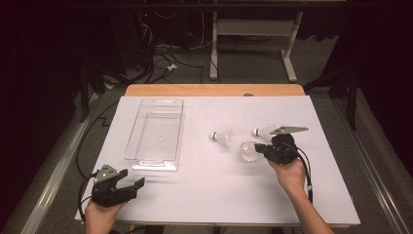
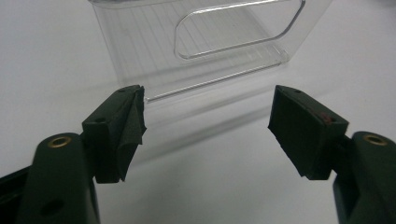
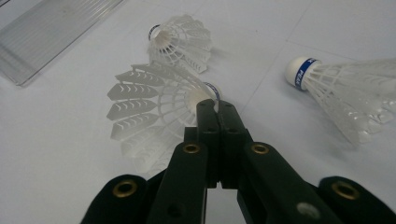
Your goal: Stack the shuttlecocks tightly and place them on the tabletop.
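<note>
Shuttlecock (image 3: 154, 102) cork sits pinched at right gripper (image 3: 217, 106) fingers' tips.

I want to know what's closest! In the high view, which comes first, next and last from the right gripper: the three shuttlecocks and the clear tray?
1. Shuttlecock at the right gripper tips.
2. Shuttlecock beside its grey plate.
3. Middle shuttlecock, farther left.
4. Clear tray, far left.

Bright overhead light floods the white table (image 1: 204, 185), while the room behind sits dark. Soft shadows underneath things. Glare streaks the clear tray (image 2: 140, 51). Close-up views slightly soft, grainy.
</note>
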`<state>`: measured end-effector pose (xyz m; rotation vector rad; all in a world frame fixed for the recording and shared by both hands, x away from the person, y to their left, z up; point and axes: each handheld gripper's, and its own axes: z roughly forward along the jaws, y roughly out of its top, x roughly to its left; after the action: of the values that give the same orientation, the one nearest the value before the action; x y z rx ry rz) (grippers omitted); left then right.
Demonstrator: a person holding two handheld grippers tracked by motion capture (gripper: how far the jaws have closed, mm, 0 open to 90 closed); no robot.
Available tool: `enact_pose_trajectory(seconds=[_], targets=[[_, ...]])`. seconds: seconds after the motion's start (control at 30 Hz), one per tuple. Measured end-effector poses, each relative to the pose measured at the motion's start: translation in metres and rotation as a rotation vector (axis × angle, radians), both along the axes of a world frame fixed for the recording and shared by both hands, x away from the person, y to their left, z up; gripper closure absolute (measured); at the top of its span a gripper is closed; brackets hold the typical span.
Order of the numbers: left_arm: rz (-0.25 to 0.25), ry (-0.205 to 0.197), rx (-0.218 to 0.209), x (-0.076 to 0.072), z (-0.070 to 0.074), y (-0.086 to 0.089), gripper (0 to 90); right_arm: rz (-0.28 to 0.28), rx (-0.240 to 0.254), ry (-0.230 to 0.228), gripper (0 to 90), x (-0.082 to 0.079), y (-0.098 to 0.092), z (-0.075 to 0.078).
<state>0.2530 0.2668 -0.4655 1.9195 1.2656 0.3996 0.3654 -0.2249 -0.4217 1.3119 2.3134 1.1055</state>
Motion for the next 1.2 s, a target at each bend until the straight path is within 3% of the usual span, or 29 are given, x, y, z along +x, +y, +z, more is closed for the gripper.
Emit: enact_pose_trajectory(seconds=[1.2], targets=[[-0.008, 0.007, 0.000, 0.001, -0.001, 0.000, 27.5, 0.067, 0.035, 0.024, 90.0, 0.040, 0.035, -0.004]])
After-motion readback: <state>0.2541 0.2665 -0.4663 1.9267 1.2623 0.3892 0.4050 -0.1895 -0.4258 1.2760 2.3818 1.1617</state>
